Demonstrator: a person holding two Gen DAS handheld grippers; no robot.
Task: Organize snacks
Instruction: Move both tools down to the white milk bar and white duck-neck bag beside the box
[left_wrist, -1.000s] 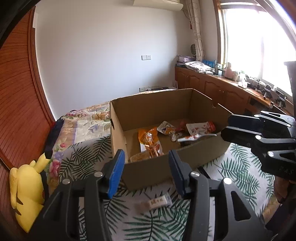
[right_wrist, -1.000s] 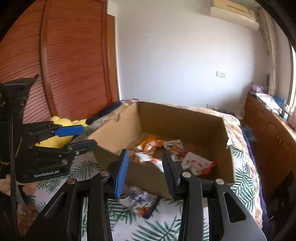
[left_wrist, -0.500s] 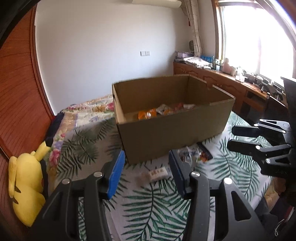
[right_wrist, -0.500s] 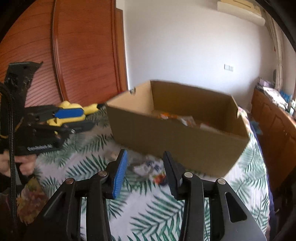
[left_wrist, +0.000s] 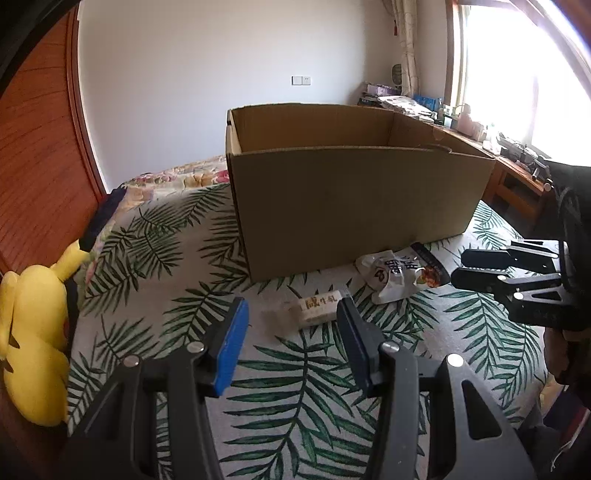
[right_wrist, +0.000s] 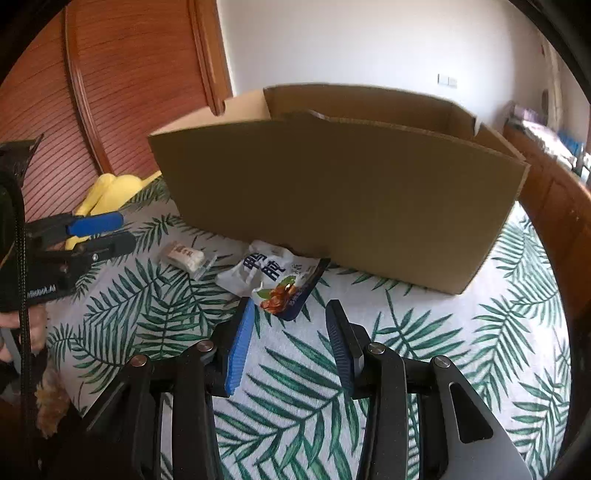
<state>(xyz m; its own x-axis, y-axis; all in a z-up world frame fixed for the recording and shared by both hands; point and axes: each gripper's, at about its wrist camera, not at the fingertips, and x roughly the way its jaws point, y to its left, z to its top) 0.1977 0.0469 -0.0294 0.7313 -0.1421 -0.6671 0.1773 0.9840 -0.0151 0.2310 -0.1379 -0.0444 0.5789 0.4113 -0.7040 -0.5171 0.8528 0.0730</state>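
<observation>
An open cardboard box (left_wrist: 351, 199) stands on the leaf-print cloth; it also shows in the right wrist view (right_wrist: 343, 199), its contents hidden behind the near wall. A small white snack bar (left_wrist: 319, 305) lies just ahead of my open left gripper (left_wrist: 291, 332), close to its right finger. A white and dark blue snack bag (right_wrist: 275, 278) lies in front of the box, just ahead of my open right gripper (right_wrist: 290, 332). The bag (left_wrist: 397, 271) and the right gripper (left_wrist: 476, 266) show in the left wrist view. The bar (right_wrist: 183, 254) and the left gripper (right_wrist: 107, 232) show in the right wrist view.
A yellow plush toy (left_wrist: 33, 332) lies at the left edge of the cloth (left_wrist: 295, 387), against a wooden panel wall (left_wrist: 33, 155). A wooden counter with clutter (left_wrist: 517, 162) runs under the window behind the box on the right.
Both grippers have dropped from above the box to low over the cloth in front of it. The box contents are now hidden. The bar and the bag are closer to the fingers.
</observation>
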